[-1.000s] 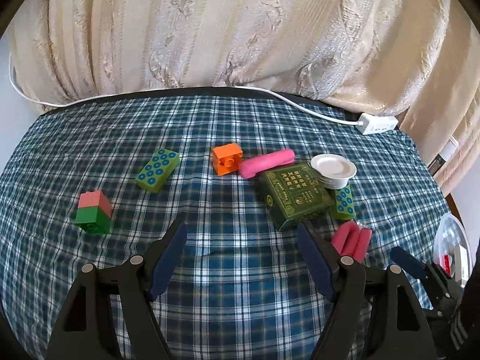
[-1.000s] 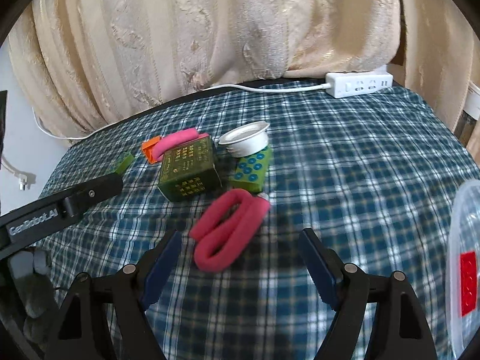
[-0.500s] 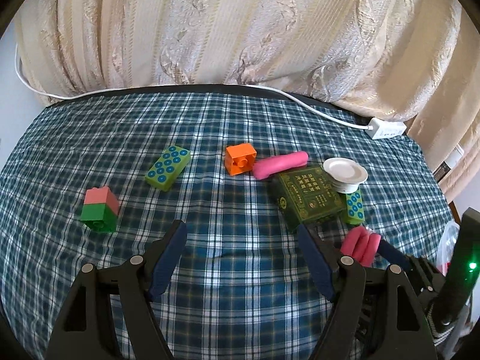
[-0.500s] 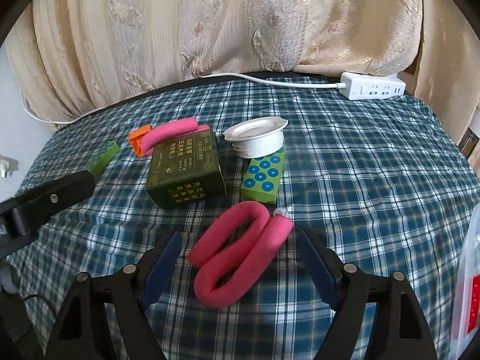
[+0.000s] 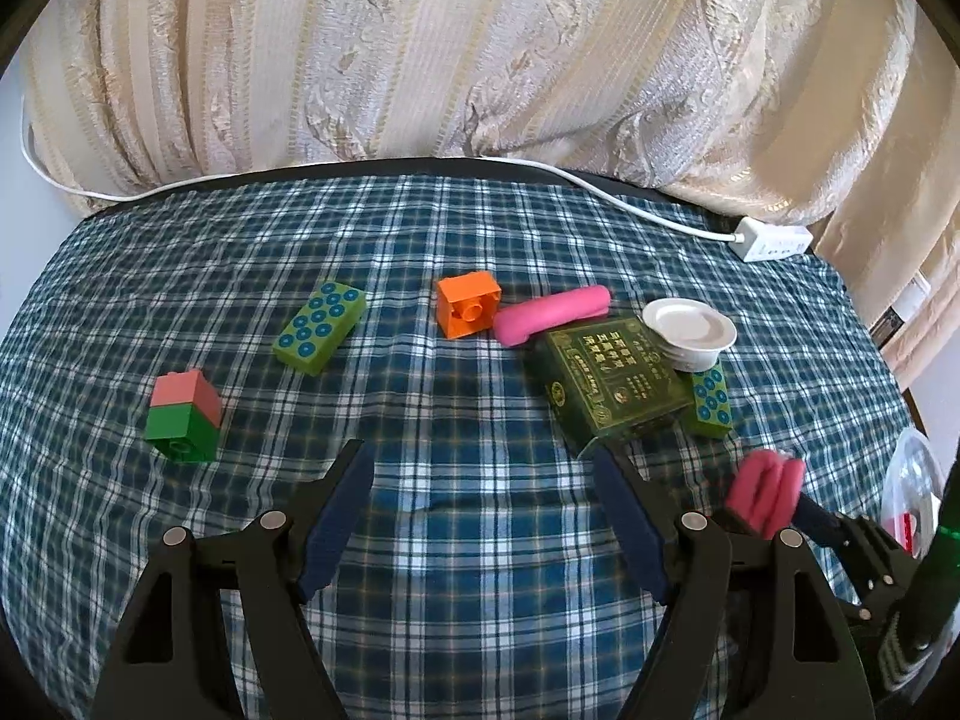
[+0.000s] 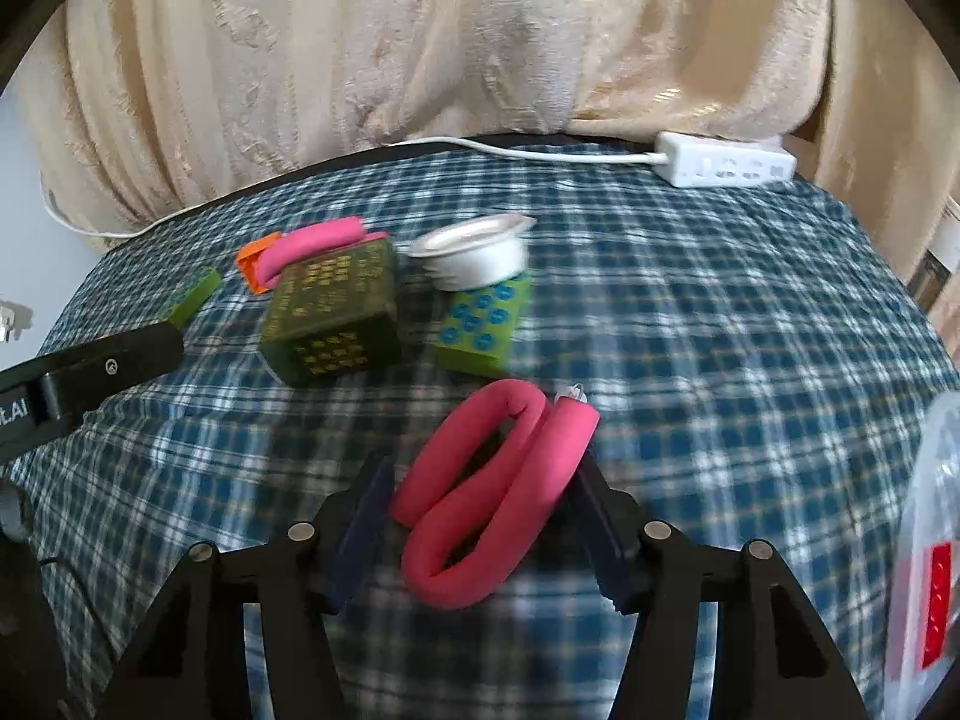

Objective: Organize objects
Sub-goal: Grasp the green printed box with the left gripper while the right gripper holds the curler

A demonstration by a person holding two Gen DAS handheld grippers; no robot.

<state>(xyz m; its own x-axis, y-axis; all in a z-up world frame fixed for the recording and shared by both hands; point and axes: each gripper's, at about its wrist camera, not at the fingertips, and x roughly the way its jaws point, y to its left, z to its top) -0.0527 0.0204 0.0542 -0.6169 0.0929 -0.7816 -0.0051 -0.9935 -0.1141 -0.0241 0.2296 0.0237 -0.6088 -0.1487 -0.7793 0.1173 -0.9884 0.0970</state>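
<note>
Right gripper (image 6: 480, 516) is closing around the pink loop (image 6: 492, 492), seemingly touching; next, lift it. Left gripper (image 5: 480, 516) gapes empty.

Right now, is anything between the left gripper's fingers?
No, the left gripper has only bare checked cloth between its fingers.

Left gripper (image 5: 483, 519): black plastic frame with triangular cut-outs in each arm, two silver round screw heads per arm. Fingers (image 5: 336, 519) faced with dark navy ribbed pads, tapering to the tips.

Right gripper (image 6: 480, 522): same build, black arms, triangular cut-outs, silver screw heads, navy pads. White lettering ending "LAI" on the black body of the left gripper, seen from the right wrist view. Small green light near the right gripper's body.
</note>
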